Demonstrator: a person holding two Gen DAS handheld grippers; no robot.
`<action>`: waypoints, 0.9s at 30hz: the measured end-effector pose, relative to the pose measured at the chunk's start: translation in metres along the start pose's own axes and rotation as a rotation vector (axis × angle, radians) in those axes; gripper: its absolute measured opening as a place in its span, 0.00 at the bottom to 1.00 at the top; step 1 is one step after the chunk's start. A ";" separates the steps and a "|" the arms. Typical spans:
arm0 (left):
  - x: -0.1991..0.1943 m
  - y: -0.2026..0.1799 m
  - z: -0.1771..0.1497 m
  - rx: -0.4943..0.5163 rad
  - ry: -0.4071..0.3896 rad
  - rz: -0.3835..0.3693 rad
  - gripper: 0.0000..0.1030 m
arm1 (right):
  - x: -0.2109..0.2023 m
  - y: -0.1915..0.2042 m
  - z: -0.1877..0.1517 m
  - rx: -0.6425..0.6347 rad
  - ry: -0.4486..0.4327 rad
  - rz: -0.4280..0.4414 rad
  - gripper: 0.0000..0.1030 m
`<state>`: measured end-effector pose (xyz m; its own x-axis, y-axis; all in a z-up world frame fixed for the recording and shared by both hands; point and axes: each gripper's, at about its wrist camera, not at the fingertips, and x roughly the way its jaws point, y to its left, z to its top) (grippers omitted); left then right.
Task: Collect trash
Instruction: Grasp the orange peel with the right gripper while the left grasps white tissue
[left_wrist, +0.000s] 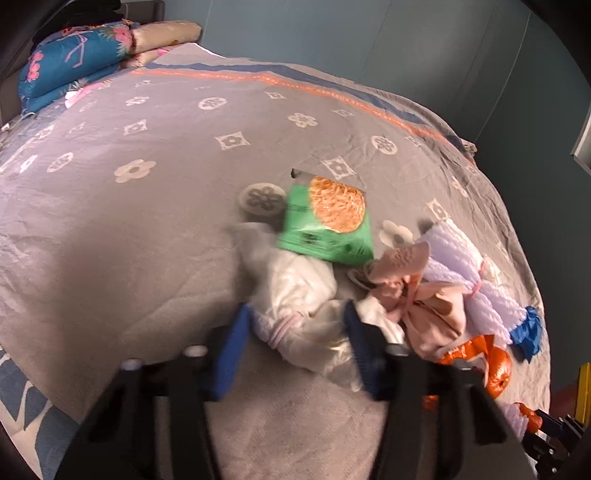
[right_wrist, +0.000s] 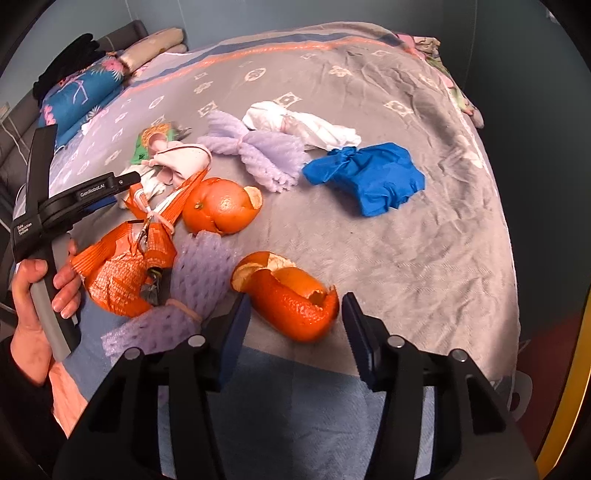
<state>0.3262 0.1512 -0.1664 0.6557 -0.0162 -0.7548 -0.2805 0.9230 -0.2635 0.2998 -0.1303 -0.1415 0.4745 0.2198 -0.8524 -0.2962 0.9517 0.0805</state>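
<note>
On the grey bedspread (left_wrist: 147, 229) lies a crumpled white plastic bag (left_wrist: 295, 291). My left gripper (left_wrist: 297, 317) has its blue pads against both sides of it. A green noodle packet (left_wrist: 328, 221) rests on the bag's far end. My right gripper (right_wrist: 295, 306) straddles an orange peel (right_wrist: 291, 295) near the bed's front edge. The left pad touches the peel and a thin gap shows at the right pad. A second orange peel (right_wrist: 221, 206) lies further in.
More litter lies around: an orange net bag (right_wrist: 122, 269), purple foam netting (right_wrist: 258, 155), a blue glove (right_wrist: 373, 177), a white bag (right_wrist: 306, 125) and pink wrapping (left_wrist: 424, 306). Folded quilts and pillows (left_wrist: 74, 62) sit at the headboard. A person's hand (right_wrist: 33, 295) holds the left gripper's handle.
</note>
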 end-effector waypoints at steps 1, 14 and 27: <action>-0.001 0.000 -0.001 -0.006 0.000 -0.005 0.35 | 0.000 0.001 0.000 -0.004 -0.001 0.004 0.44; -0.025 -0.005 -0.005 -0.006 -0.060 -0.045 0.26 | -0.009 0.014 -0.003 -0.072 -0.032 -0.039 0.28; -0.101 0.011 -0.008 -0.054 -0.216 -0.054 0.27 | -0.073 0.014 -0.002 -0.063 -0.222 0.012 0.27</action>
<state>0.2512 0.1599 -0.0978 0.8037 0.0232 -0.5946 -0.2747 0.9009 -0.3361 0.2590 -0.1337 -0.0795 0.6396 0.2791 -0.7162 -0.3505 0.9352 0.0515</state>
